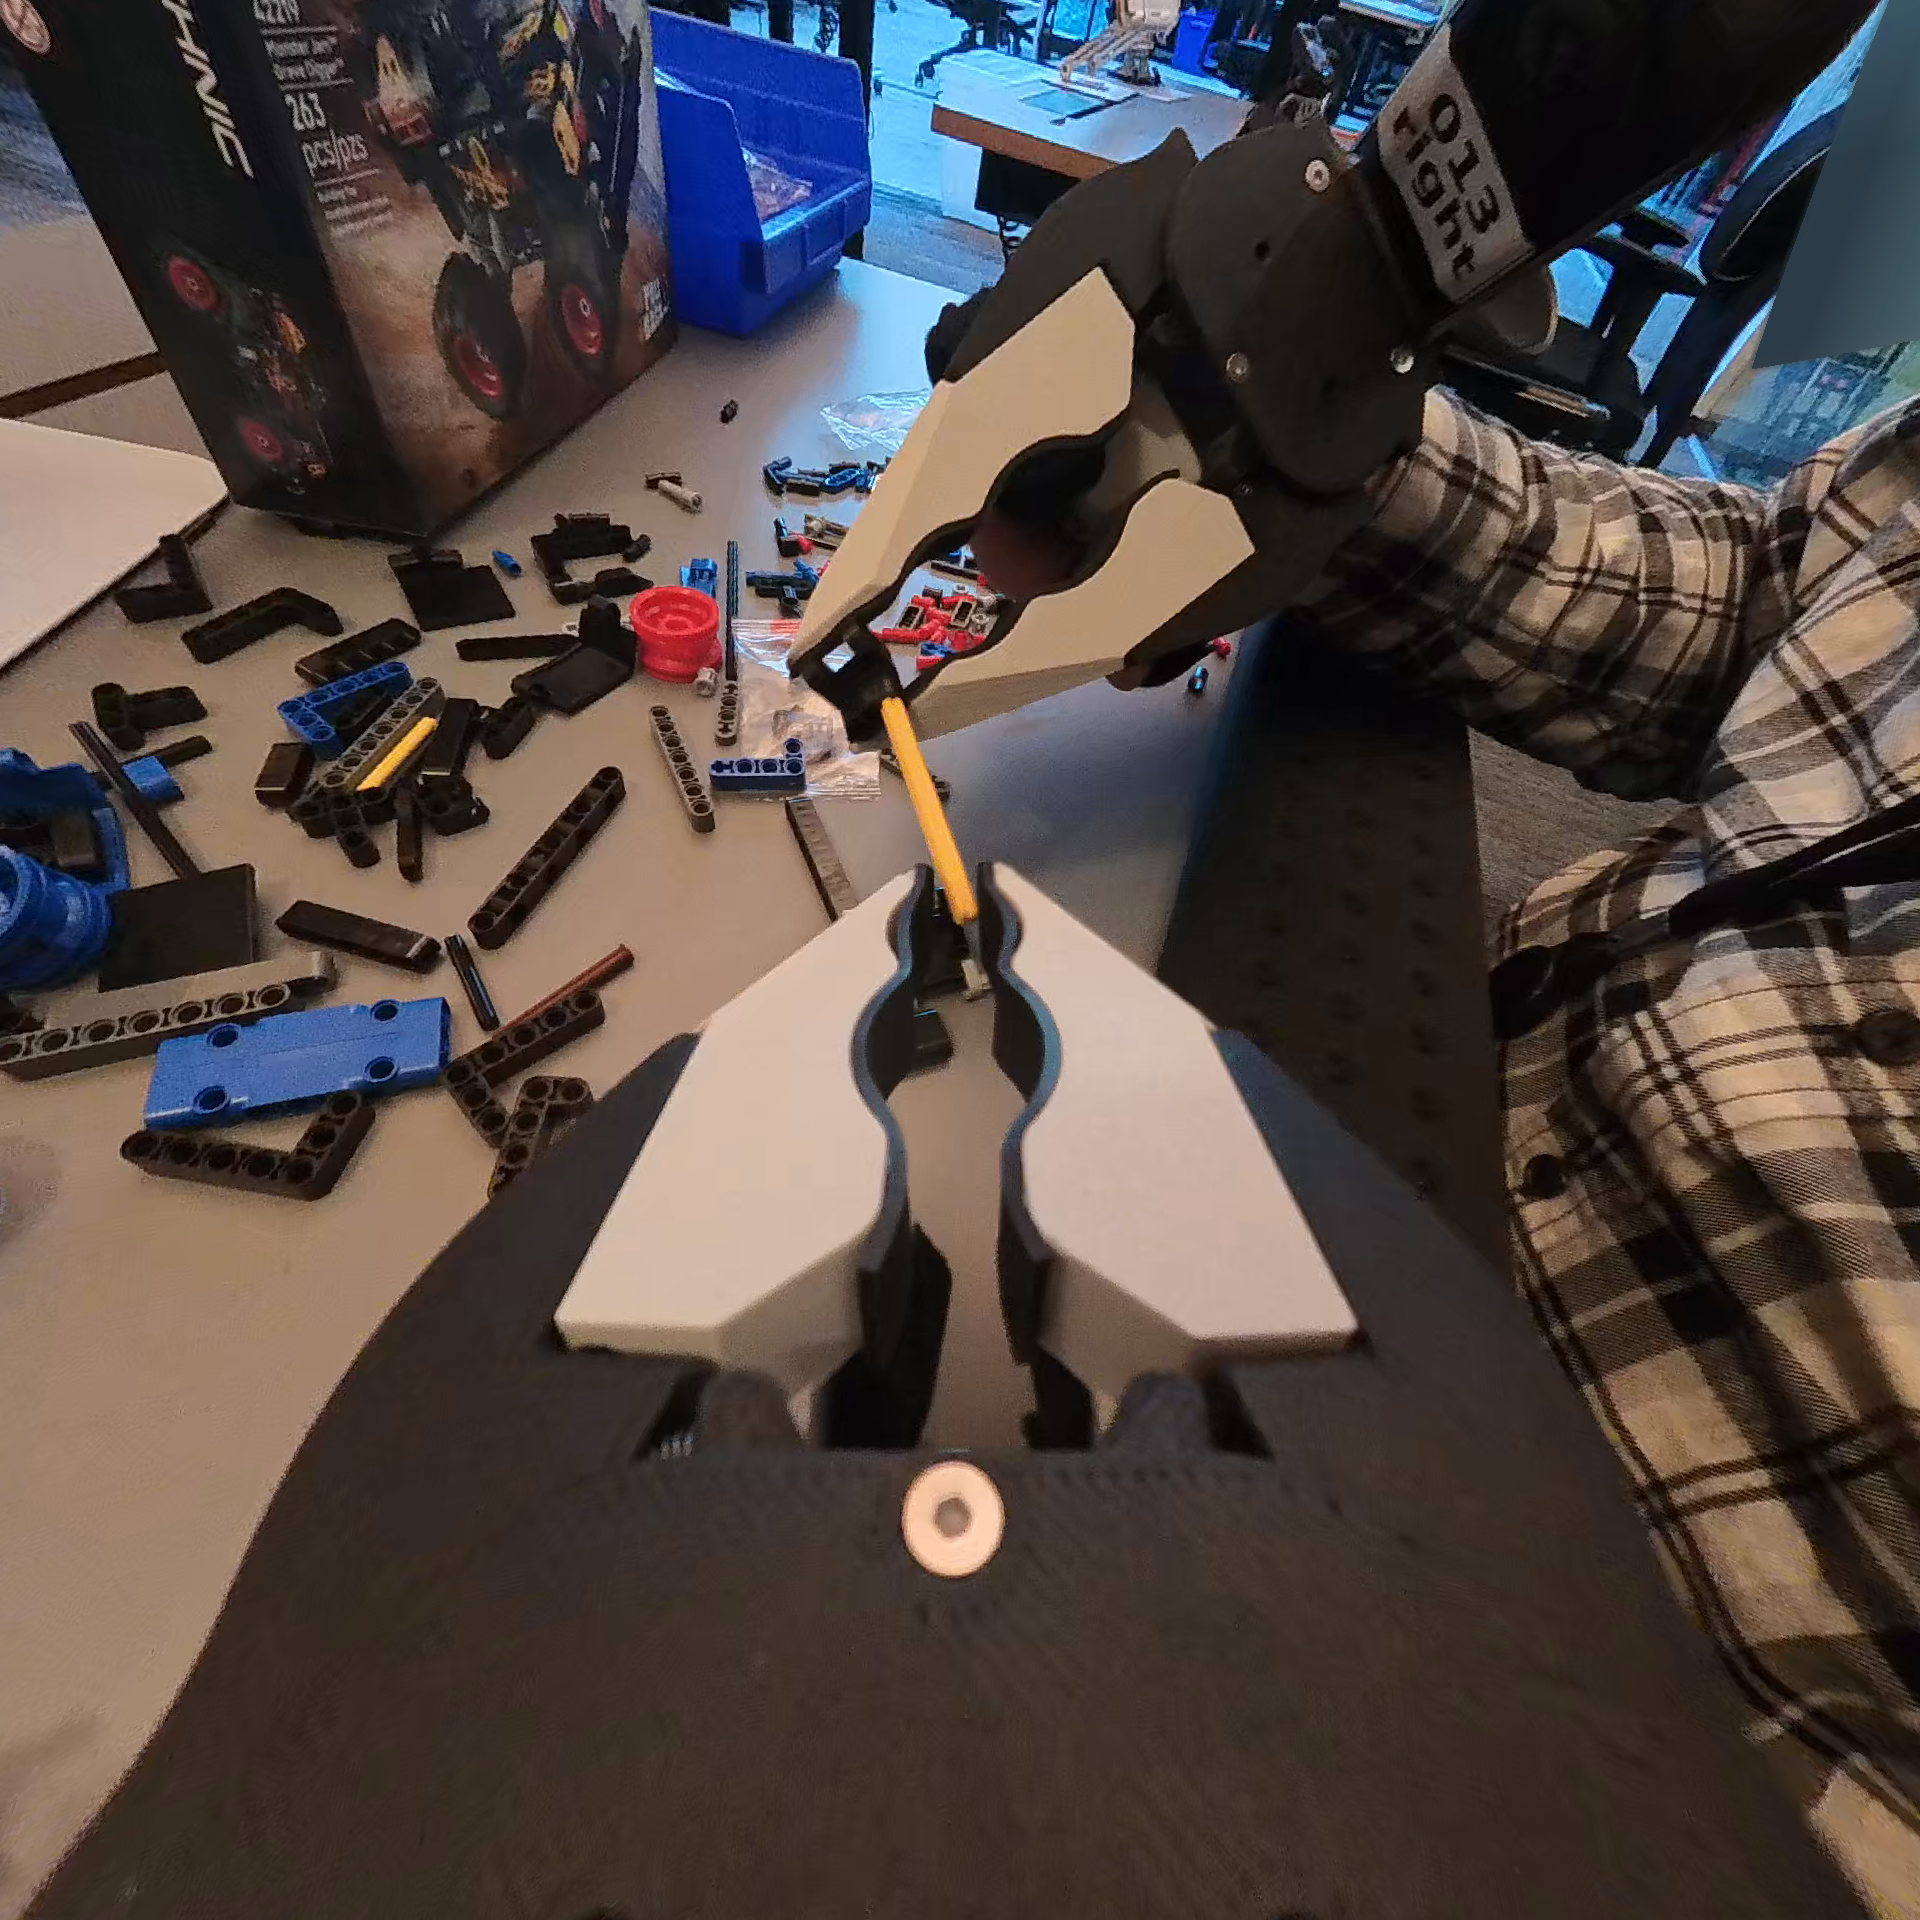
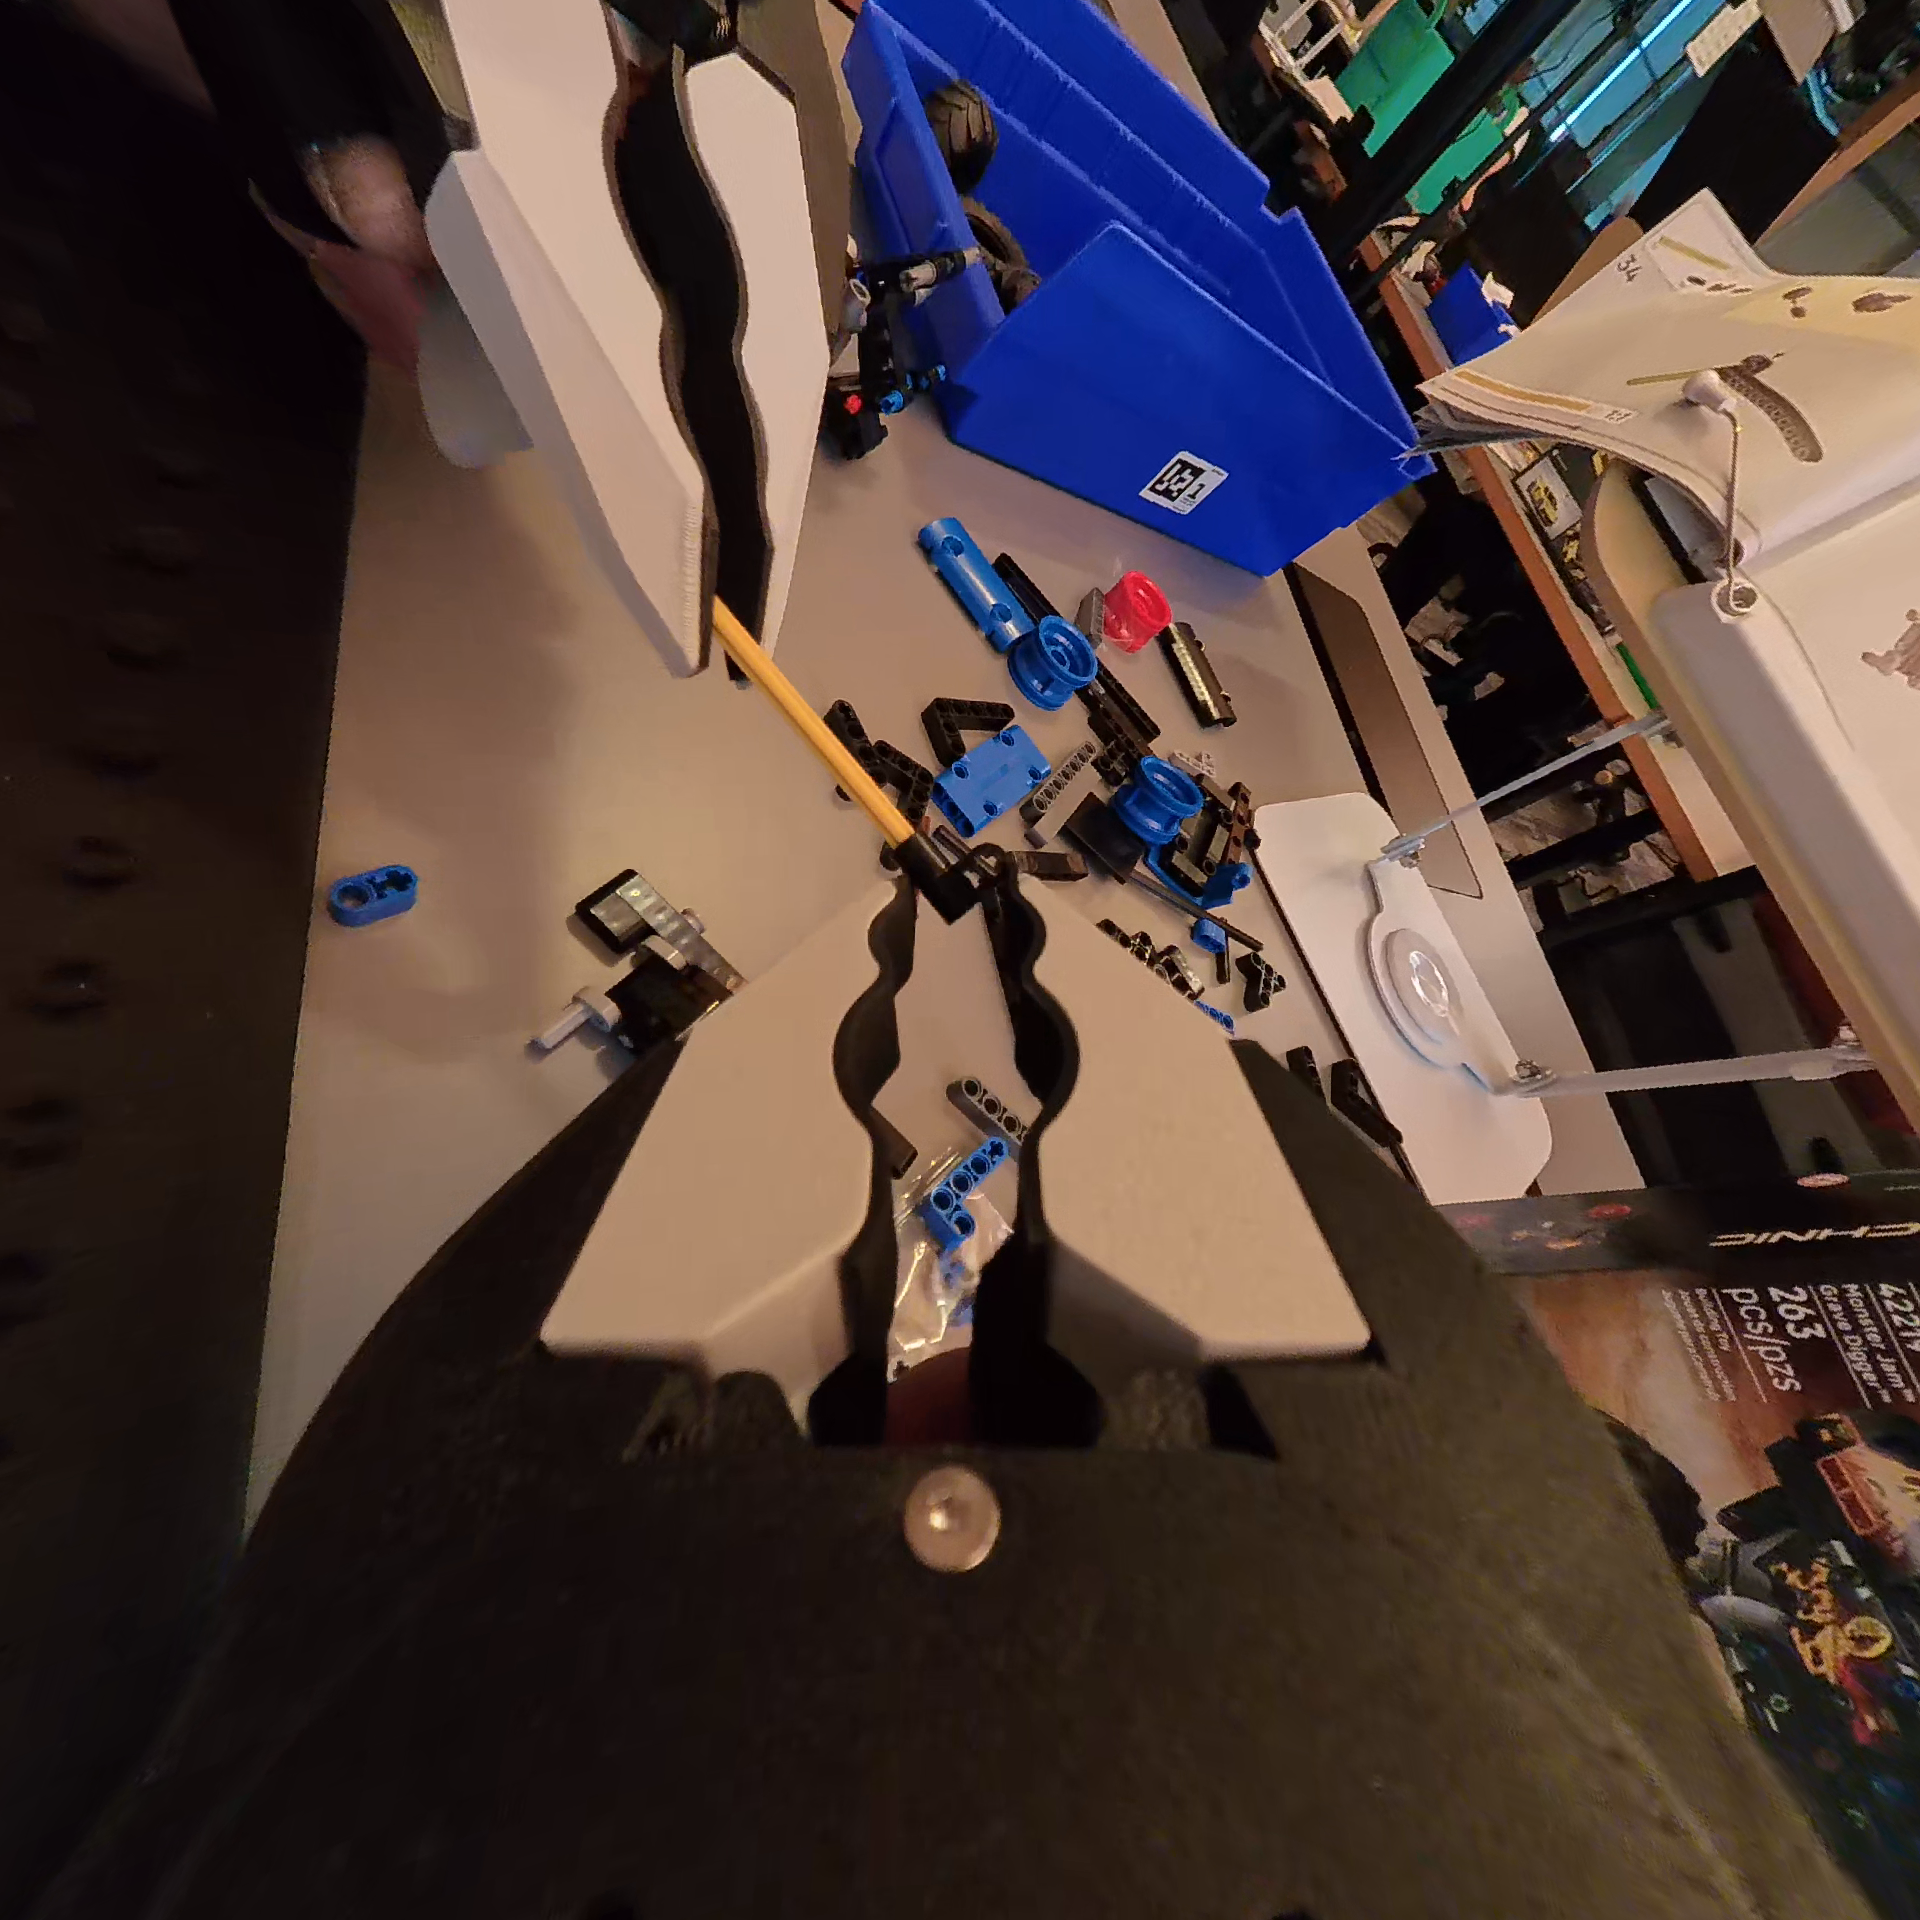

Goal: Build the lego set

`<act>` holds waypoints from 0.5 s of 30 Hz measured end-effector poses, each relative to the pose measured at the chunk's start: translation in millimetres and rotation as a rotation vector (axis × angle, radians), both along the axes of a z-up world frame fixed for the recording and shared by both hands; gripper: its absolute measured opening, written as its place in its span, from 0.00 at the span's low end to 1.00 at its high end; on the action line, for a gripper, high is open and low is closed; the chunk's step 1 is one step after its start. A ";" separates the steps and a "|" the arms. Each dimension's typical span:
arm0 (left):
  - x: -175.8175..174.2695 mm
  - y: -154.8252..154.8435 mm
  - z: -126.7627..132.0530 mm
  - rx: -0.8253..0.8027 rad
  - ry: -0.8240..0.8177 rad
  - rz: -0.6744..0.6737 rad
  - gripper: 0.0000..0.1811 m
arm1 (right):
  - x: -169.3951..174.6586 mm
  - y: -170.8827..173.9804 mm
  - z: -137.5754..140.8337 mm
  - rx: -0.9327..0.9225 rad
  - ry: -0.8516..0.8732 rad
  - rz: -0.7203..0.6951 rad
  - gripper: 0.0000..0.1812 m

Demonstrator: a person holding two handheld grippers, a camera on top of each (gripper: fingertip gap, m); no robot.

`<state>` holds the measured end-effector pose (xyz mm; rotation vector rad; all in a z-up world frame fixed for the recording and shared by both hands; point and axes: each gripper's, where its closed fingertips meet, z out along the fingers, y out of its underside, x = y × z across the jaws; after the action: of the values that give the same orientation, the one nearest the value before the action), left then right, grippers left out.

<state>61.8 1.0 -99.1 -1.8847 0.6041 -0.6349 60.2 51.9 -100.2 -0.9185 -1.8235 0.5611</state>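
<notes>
My left fingers pinch yellow axle; its long axis runs straight ahead into black connector clamped between right fingers.

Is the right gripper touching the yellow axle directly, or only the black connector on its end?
Cannot tell: the right gripper clamps the black connector capping the yellow axle; axle contact is hidden.

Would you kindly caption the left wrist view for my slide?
Two grippers, left and right, hold a yellow rod above scattered pieces.
</notes>
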 end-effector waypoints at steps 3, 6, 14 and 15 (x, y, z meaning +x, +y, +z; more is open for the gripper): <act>0.3 1.1 0.4 0.011 0.001 0.002 0.03 | 0.5 0.9 0.2 -0.006 0.001 -0.002 0.08; 0.3 2.6 -1.0 0.015 0.007 0.007 0.03 | 1.4 2.3 -0.3 -0.016 -0.001 -0.003 0.08; -5.1 6.2 -3.6 0.029 0.026 0.035 0.09 | 9.0 23.1 11.3 -0.087 0.043 -0.067 0.09; -6.3 6.8 -4.2 0.027 0.027 0.040 0.10 | 10.7 28.2 13.1 -0.097 0.051 -0.084 0.08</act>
<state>55.5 7.9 -103.3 -1.8783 0.5874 -0.5736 70.8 80.2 -87.1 -1.0326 -1.7162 0.6189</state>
